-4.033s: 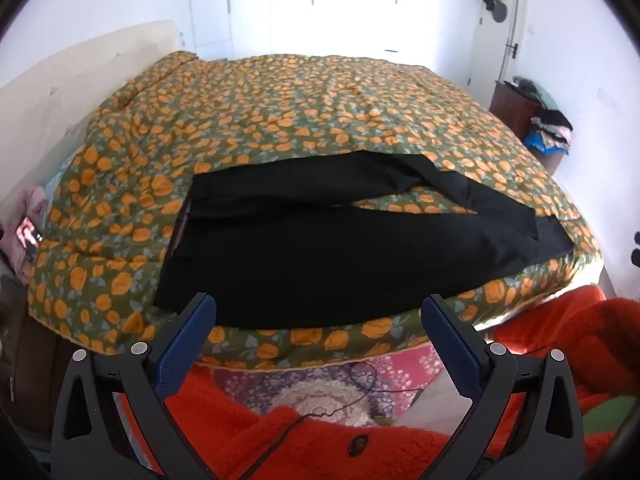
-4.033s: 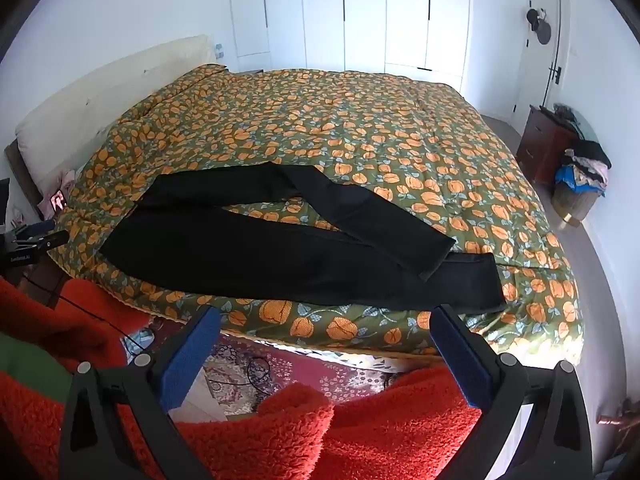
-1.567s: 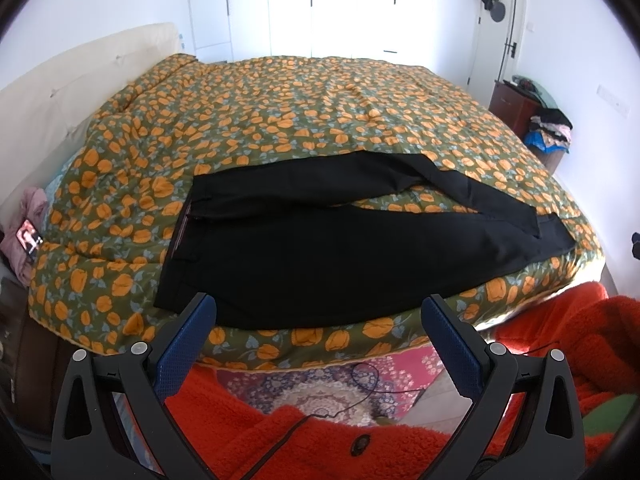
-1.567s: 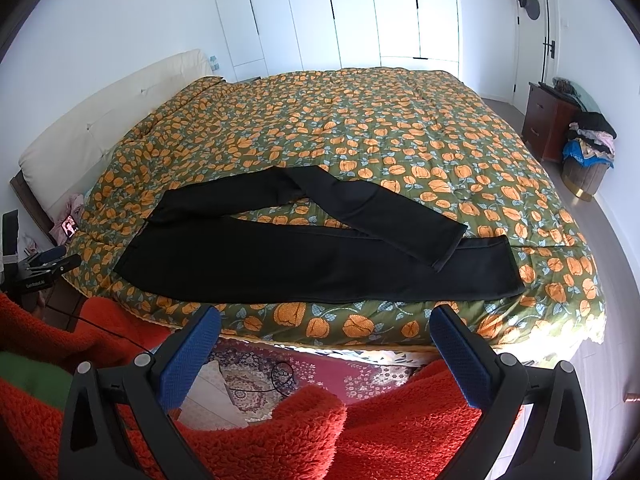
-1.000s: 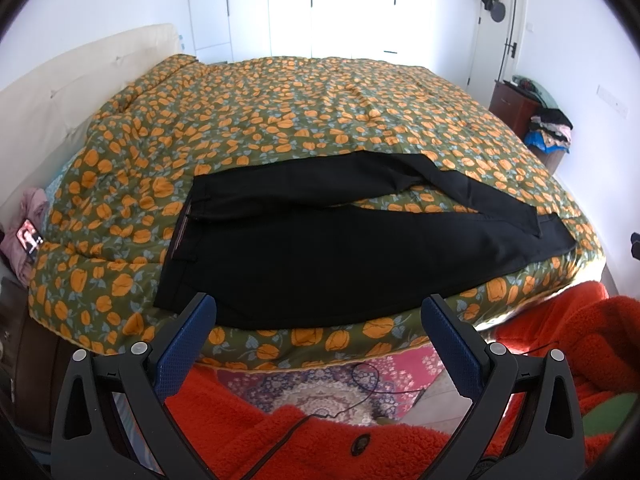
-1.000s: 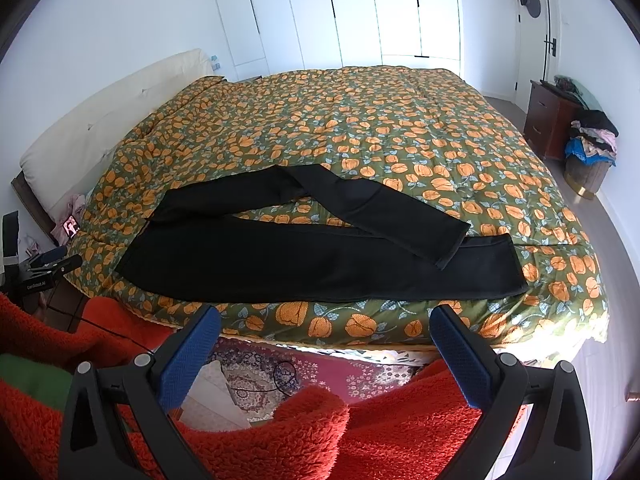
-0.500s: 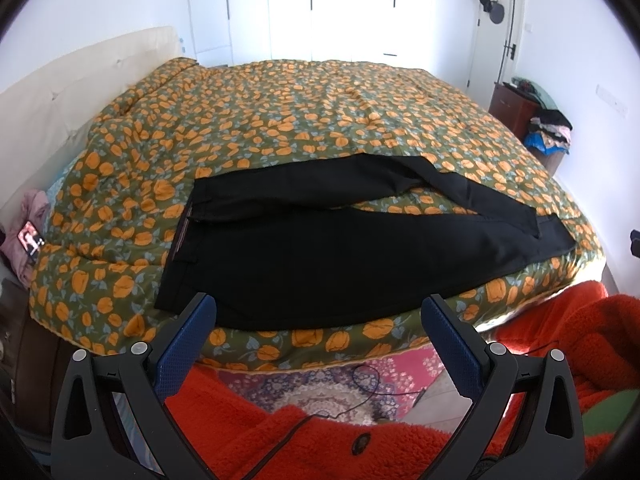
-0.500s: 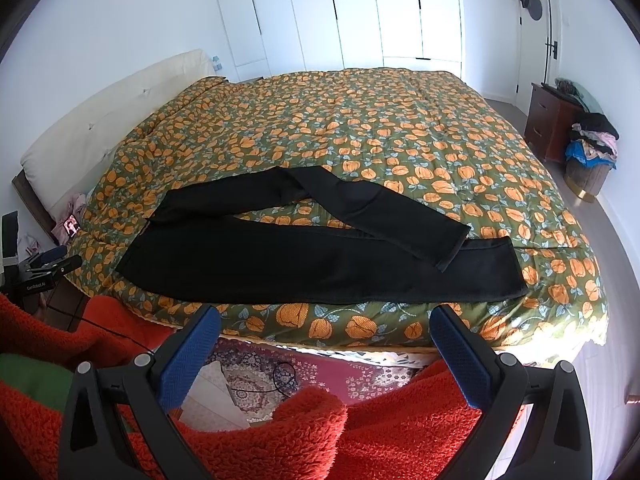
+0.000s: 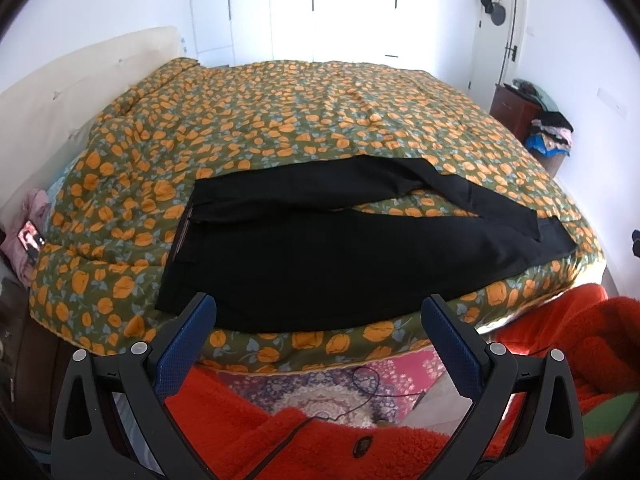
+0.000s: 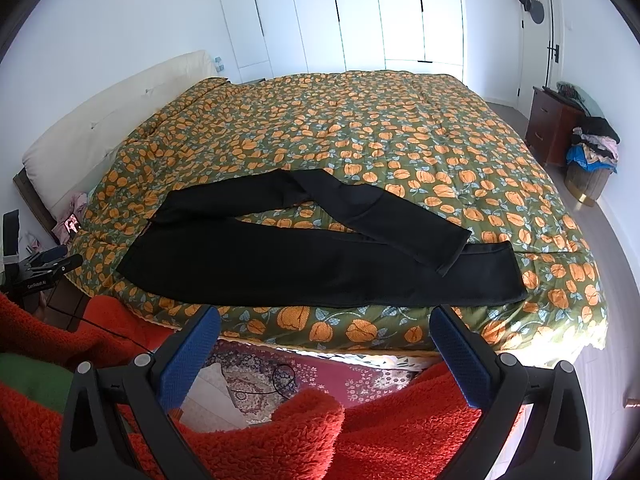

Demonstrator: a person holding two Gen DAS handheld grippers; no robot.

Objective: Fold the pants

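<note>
Black pants (image 9: 344, 248) spread flat on flowered quilt (image 9: 304, 120), waistband beyond left finger, hems beyond right finger. Left gripper (image 9: 318, 320) fingers wide apart, empty, short of bed edge. Right gripper (image 10: 326, 326) likewise spread, empty. Far right, basket (image 10: 586, 182) heaped with clothes.

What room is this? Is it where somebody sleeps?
Yes, it looks like a bedroom. There is a big bed with a flowery quilt, tall white closet doors behind it, and black pants spread on the bed.

Both wrist views bedward, sharing the pants (image 9: 320, 248).
</note>
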